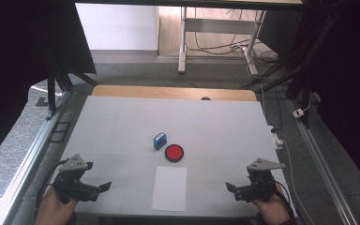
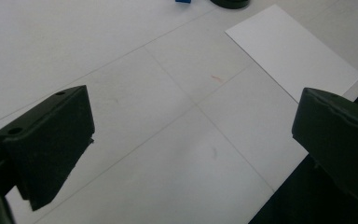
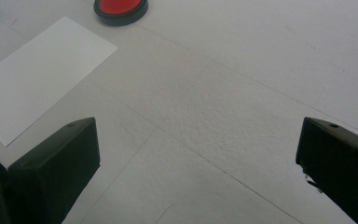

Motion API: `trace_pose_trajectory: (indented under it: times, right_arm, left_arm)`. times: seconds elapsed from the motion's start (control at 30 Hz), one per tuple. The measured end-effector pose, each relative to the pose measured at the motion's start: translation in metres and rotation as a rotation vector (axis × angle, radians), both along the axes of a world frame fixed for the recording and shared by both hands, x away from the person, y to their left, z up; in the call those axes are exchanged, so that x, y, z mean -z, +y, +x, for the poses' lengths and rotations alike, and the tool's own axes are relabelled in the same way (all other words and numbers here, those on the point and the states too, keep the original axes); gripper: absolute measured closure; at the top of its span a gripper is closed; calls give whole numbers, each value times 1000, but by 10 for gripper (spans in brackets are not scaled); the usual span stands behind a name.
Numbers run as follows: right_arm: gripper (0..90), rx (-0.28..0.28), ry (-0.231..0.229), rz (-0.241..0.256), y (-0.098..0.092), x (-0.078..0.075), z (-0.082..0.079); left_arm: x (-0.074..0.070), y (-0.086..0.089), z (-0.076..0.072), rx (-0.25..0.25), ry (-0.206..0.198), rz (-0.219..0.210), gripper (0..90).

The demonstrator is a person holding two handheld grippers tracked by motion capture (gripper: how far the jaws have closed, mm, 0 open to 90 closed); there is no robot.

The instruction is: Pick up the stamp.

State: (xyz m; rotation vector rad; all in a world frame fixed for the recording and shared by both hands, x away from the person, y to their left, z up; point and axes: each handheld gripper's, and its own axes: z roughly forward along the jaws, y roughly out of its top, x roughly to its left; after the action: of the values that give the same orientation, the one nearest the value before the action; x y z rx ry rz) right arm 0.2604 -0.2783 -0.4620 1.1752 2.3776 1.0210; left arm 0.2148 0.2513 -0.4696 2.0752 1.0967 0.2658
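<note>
Both tools sat at the near edge of the table point(image 1: 122, 122), one at each near corner, and neither had anything in it. The left gripper point(image 1: 107, 186) had its jaws spread wide over bare tabletop, as its own view showed point(image 2: 193, 135), and the right gripper point(image 1: 228, 186) was parted just as wide point(image 3: 198, 154).

Between them lay the sheet of white paper point(image 1: 169, 188), its long axis running straight away from the person. It was about midway between the two tools, so neither hand had a clear advantage in reach to it.

Ahead of the paper's far edge sat the round ink pad point(image 1: 174, 153), red in a black rim, and just beyond and to its left stood the small blue self-inking stamp point(image 1: 160, 140), close beside the pad, though I could not tell whether they touched. From the left gripper the stamp lay forward and to the right, at the top edge of its view point(image 2: 182, 1); from the right gripper it lay forward and to the left, past the pad point(image 3: 120, 9). The stamp sat slightly left of the table's centre line, so I judged the left hand marginally nearer to it and the right hand nearer to the pad. The stamp's long side ran slantwise, away from the person and to the right, so jaws coming from the left would have to close across its shorter width.
</note>
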Motion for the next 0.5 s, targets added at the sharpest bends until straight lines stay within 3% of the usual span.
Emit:
trace_pose_trajectory:
  times: [0.23,0.5]
  right_arm:
    - [0,-4,1,-2,0,0,0]
    - [0,-8,5,-3,0,0,0]
  left_arm:
    - [2,-3,8,18,-14,-40,0]
    - [2,-10,19,36,-17,-36,0]
